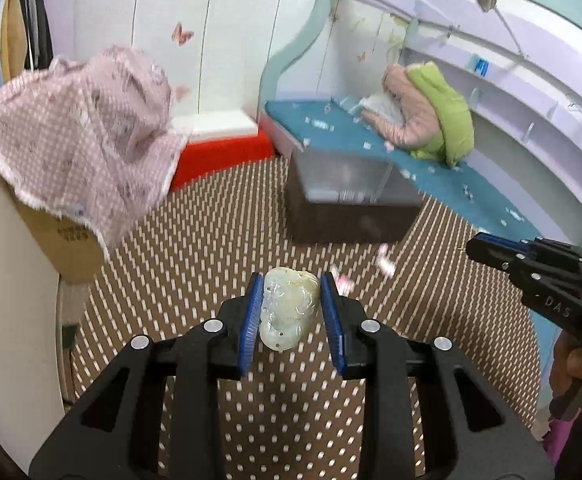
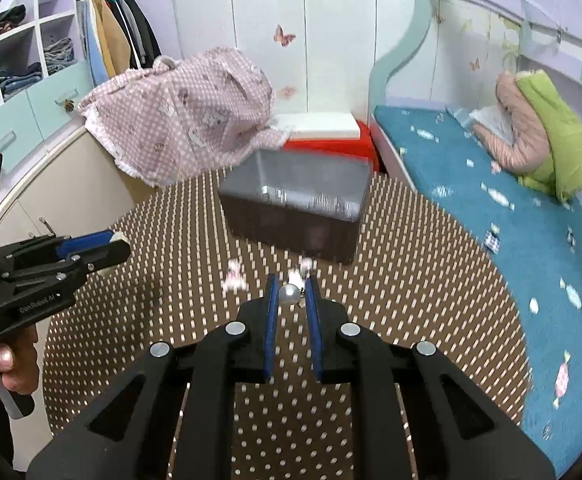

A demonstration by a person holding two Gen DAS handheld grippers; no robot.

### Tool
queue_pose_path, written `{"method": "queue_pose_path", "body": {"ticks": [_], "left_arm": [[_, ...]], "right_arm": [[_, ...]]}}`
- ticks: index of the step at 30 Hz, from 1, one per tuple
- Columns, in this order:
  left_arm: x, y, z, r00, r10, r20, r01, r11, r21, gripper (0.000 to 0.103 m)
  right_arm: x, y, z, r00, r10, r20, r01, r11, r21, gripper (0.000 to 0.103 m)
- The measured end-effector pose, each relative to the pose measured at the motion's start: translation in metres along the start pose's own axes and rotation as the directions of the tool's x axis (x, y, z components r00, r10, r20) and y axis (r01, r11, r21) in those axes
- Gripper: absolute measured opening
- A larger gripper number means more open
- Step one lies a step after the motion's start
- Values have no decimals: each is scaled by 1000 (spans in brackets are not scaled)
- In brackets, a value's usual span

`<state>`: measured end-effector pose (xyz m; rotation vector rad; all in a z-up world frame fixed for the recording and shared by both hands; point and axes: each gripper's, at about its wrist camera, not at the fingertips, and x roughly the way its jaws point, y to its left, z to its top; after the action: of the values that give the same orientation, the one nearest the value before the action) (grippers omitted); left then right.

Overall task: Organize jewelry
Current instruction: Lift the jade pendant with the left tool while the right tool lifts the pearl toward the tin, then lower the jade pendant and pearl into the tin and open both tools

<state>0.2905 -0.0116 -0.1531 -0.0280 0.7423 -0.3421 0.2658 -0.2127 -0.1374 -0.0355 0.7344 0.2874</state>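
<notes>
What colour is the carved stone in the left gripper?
The carved pendant is pale milky green-white; the left wrist view shows it best.

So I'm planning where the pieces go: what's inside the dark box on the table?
The dark box is open-topped with a grey lining. A few shiny silvery items glint near its front inner wall, too blurred to identify. That wall hides the floor just behind it.

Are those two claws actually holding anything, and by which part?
Yes. The left claw pinches a pale jade pendant across its two side edges. The right claw squeezes a silvery pearl bead by its sides.
</notes>
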Motion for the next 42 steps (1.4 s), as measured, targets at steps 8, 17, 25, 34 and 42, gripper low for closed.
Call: {"method": "queue_pose_path", "body": {"ticks": [8,17,25,34,42], "left_arm": [[-18,-16,77,990,-11,142,4,999,50,29],[35,-26,139,994,-57,88,52,997,53,29],[95,-31,152,998,-64,-11,64,997,43,30],[125,-28,146,998,-25,-52,27,999,37,69],[94,-16,144,997,65,40,-66,998,13,96]], "right_arm": [[-23,-8,70,992,6,127,0,999,-48,12],[17,-29,116,996,65,65,-63,998,-19,12],[80,-43,111,995,72,-74,-70,997,29,13],[111,-53,102,987,60,-150,-47,995,88,27],[92,-61,102,997,16,-77,-5,991,133,95]]}}
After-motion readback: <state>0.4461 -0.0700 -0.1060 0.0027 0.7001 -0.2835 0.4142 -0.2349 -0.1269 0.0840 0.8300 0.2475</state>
